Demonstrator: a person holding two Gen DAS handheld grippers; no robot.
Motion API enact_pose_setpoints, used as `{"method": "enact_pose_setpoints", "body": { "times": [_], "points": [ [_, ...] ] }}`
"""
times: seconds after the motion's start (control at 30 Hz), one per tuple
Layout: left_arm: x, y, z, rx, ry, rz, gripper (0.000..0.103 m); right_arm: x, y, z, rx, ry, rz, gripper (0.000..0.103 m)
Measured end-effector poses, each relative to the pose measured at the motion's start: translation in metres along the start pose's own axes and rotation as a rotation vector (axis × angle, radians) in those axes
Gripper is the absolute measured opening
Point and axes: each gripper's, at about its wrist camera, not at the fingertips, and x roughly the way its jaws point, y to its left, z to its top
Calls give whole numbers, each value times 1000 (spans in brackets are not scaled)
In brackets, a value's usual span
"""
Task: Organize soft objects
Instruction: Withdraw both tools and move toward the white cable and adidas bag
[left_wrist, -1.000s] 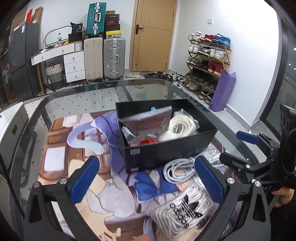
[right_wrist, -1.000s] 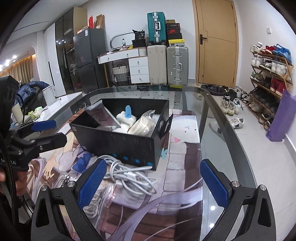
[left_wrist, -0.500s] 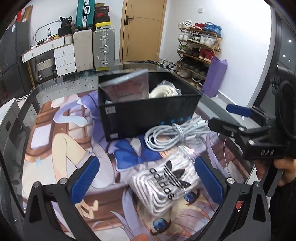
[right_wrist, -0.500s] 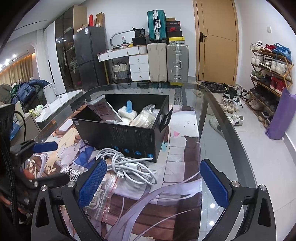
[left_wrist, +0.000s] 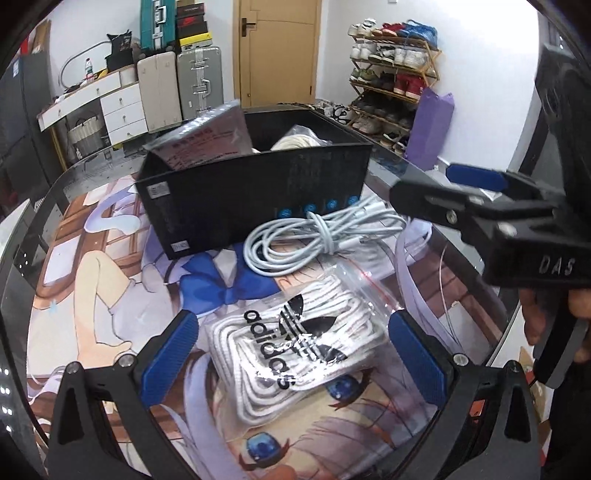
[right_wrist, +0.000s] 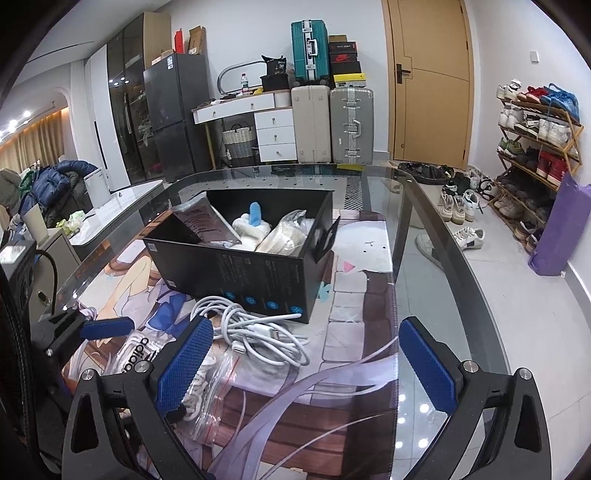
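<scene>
Left wrist view, laces bag (left_wrist: 295, 343) between spread left tool (left_wrist: 295, 354) fingers

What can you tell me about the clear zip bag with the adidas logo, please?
The adidas bag is a clear plastic zip pouch with a red seal strip and a black trefoil logo, stuffed with coiled white laces or cord. It lies flat on the printed mat, outside the black box, just in front of the loose white cable, whose coil meets its far edge. The open left gripper straddles it, blue pads on either side, not visibly pressing it.
</scene>
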Motion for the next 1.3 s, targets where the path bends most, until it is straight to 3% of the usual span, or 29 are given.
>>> {"method": "enact_pose_setpoints", "body": {
  "times": [0.13,0.57,0.83,1.3],
  "points": [
    [3,-10,-3,60,9,39,103,1,-4,0,15,2,-2,102],
    [3,23,-8,23,16,23,103,13,-1,-5,14,39,14,102],
    [5,50,-13,-62,36,9,103,37,7,-10,40,107,27,102],
    [3,55,-16,-66,31,10,103,78,16,-2,133,185,45,101]
  ]
}}
